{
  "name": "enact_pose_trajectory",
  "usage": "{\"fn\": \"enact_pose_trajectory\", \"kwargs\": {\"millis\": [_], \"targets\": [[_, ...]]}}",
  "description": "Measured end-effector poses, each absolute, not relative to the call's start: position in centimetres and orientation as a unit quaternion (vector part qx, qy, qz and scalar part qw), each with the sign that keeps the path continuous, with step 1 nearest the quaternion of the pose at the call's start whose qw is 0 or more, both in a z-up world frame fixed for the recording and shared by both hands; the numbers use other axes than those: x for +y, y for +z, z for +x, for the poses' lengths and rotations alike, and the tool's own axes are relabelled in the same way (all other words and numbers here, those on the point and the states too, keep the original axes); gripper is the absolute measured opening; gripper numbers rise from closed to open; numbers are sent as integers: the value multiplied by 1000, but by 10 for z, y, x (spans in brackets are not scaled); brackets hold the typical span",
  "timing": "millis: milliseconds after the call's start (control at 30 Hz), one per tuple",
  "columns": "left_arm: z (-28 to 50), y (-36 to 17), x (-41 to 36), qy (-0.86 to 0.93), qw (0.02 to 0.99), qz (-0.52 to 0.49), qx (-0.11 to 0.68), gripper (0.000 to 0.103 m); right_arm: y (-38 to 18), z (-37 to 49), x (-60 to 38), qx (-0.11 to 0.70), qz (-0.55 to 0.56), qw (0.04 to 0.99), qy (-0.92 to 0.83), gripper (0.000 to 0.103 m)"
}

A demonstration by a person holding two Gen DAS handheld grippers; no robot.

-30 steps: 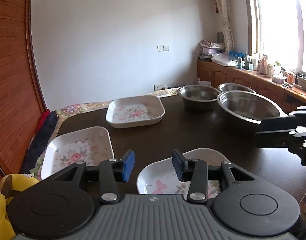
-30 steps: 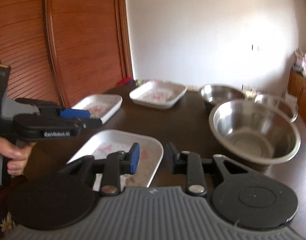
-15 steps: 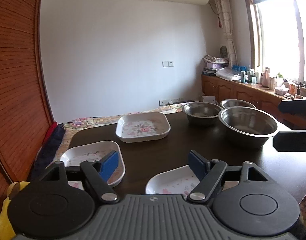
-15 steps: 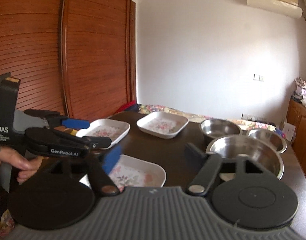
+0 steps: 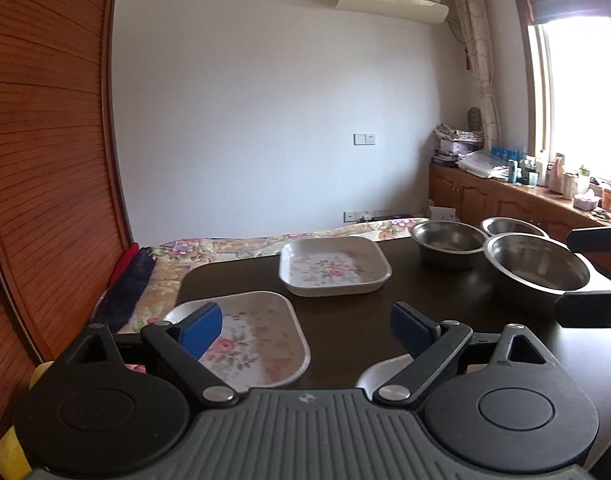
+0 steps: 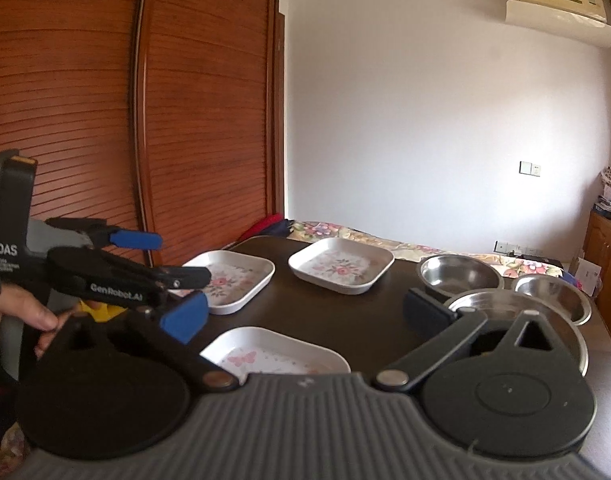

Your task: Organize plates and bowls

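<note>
Three white floral square plates lie on the dark table [image 5: 385, 320]: a far one [image 5: 334, 265] [image 6: 341, 265], a left one [image 5: 261, 340] [image 6: 235, 280], and a near one [image 5: 379, 374] [image 6: 271, 350] mostly hidden by my grippers. Three steel bowls stand at the right: a large one [image 5: 537, 266] [image 6: 493, 308], a middle one [image 5: 449, 240] [image 6: 459, 274] and a small one [image 5: 513, 226] [image 6: 553, 292]. My left gripper [image 5: 307, 328] [image 6: 173, 256] is open wide and empty above the table's near left. My right gripper [image 6: 305, 314] is open wide and empty above the near plate.
A floral bedcover [image 5: 265, 246] lies beyond the table's far edge. A wooden slatted wardrobe [image 6: 105, 120] stands at the left. A wooden counter [image 5: 525, 196] with bottles and clutter runs under the window at the right.
Both grippers have opened from nearly shut to wide open. Both have risen and tilted up, so the plates and bowls sit lower in view.
</note>
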State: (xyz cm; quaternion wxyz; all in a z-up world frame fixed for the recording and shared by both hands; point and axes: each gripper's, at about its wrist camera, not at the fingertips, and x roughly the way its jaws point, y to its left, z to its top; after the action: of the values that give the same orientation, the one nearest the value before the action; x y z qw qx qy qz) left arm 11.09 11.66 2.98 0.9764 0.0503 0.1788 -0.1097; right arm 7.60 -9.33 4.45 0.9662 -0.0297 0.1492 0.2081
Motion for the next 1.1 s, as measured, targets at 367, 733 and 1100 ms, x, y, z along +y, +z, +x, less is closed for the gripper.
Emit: {"fn": "enact_pose_trajectory", "kwargs": {"millis": [367,733,1100], "targets": [[164,23,153,-93,974,42,202,103,46,125,-61,192,-45,952,232,103],[201,5,196,-73,964,34,252,102,36,186,-30,284,-36,919,273,66],[228,-12,223,-66,953,10,296,83,22,239,13,371,-27,878,302,45]]}}
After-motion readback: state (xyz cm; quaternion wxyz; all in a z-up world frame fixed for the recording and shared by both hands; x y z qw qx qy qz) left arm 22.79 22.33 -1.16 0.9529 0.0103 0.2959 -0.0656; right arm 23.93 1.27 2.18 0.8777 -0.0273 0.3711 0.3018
